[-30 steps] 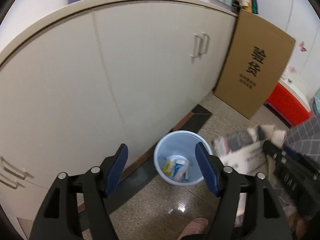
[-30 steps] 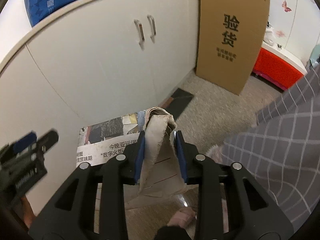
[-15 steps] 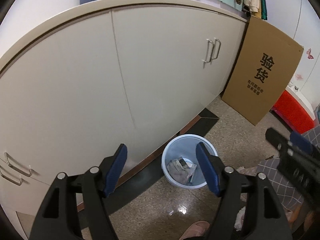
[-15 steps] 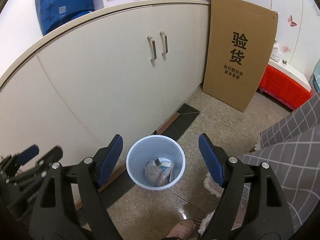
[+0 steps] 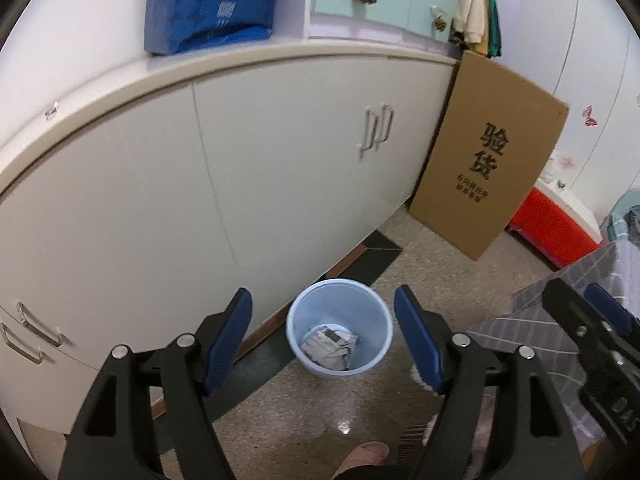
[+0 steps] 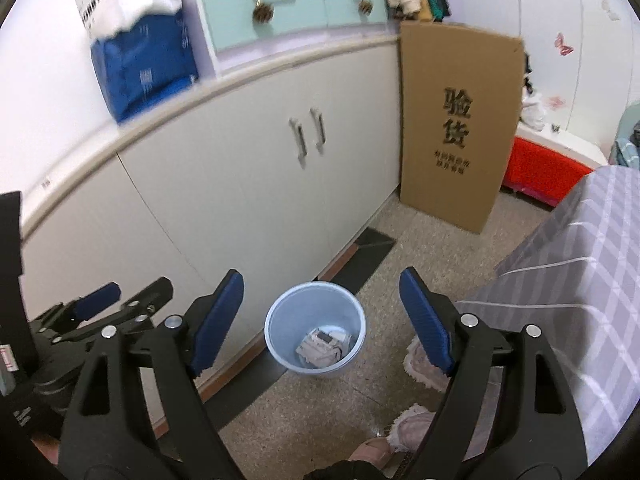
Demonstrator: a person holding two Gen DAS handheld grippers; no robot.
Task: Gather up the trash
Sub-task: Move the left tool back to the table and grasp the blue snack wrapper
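Note:
A light blue waste bin (image 5: 297, 330) (image 6: 276, 334) stands on the floor against the cabinet base. Crumpled newspaper (image 5: 328, 346) (image 6: 322, 346) lies inside it. My left gripper (image 5: 322, 298) hangs above and short of the bin, open, nothing between its blue pads. My right gripper (image 6: 320, 276) is also raised over the bin, its jaws spread wide and empty. Each gripper shows at the edge of the other's view: the right gripper (image 5: 592, 328) at the right, the left gripper (image 6: 120, 300) at the left.
White cabinets (image 5: 280, 168) run along the left, with a blue pack (image 5: 208, 4) on the counter. A tall cardboard sheet (image 5: 484, 156) leans at the cabinet's end, a red box (image 5: 552, 228) beyond it. Grey plaid cloth (image 6: 580, 264) fills the right. A slippered foot (image 5: 364, 454) is below.
The right gripper opened and let go of the crumpled newspaper, which now lies in the bin. Both grippers have risen and drawn back from the bin.

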